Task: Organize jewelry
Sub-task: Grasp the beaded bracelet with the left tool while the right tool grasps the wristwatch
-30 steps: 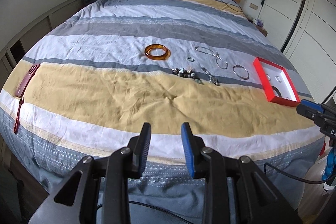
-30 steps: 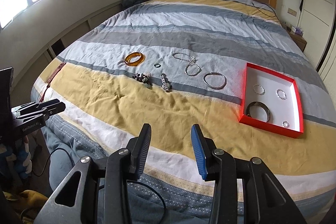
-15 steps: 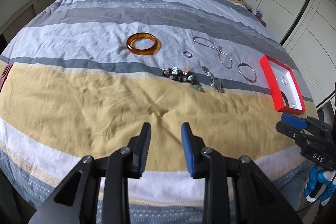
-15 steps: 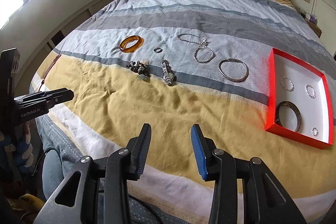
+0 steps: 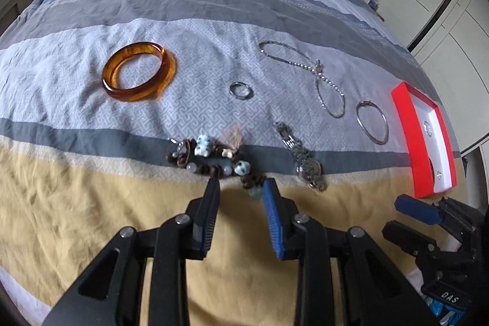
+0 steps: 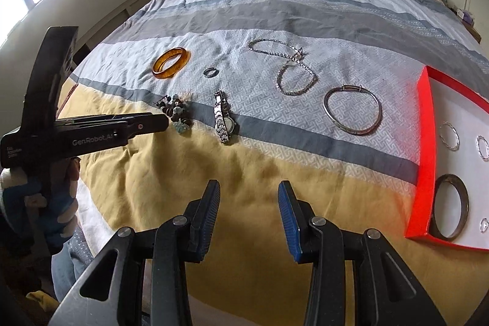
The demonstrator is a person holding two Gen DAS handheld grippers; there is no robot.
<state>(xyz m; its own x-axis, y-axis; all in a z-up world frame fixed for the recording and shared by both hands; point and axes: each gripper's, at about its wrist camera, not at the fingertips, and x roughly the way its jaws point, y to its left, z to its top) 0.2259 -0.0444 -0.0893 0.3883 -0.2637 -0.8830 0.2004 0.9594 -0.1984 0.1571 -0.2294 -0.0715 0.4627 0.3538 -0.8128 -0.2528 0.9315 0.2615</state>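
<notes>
Left gripper [image 5: 241, 188]: jaws spread with nothing between them, tips just short of the beaded bracelet, low centre of the left wrist view.
Right gripper [image 6: 249, 188]: jaws spread and empty, over the yellow stripe of the bedspread [image 6: 171, 191], bottom centre of the right wrist view.
Beaded bracelet [image 5: 211, 158]: bunched heap, long axis left to right, on the dark grey stripe in mid-frame.
Watch [image 6: 223, 119]: laid out straight, long axis up and down the frame, dial toward the lower end, centre left.
Chain necklace [image 6: 287, 66]: looped, running from upper left down to the right, upper centre.
Amber bangle [image 5: 139, 71]: lies flat, upper left.
Small ring [image 5: 241, 89]: flat, between bangle and necklace.
Silver bangle [image 6: 353, 109]: flat, right of centre, near the red tray.
Red tray [image 6: 423, 161]: right edge, long axis top to bottom; holds a dark bangle [image 6: 450, 208] and several small rings.
</notes>
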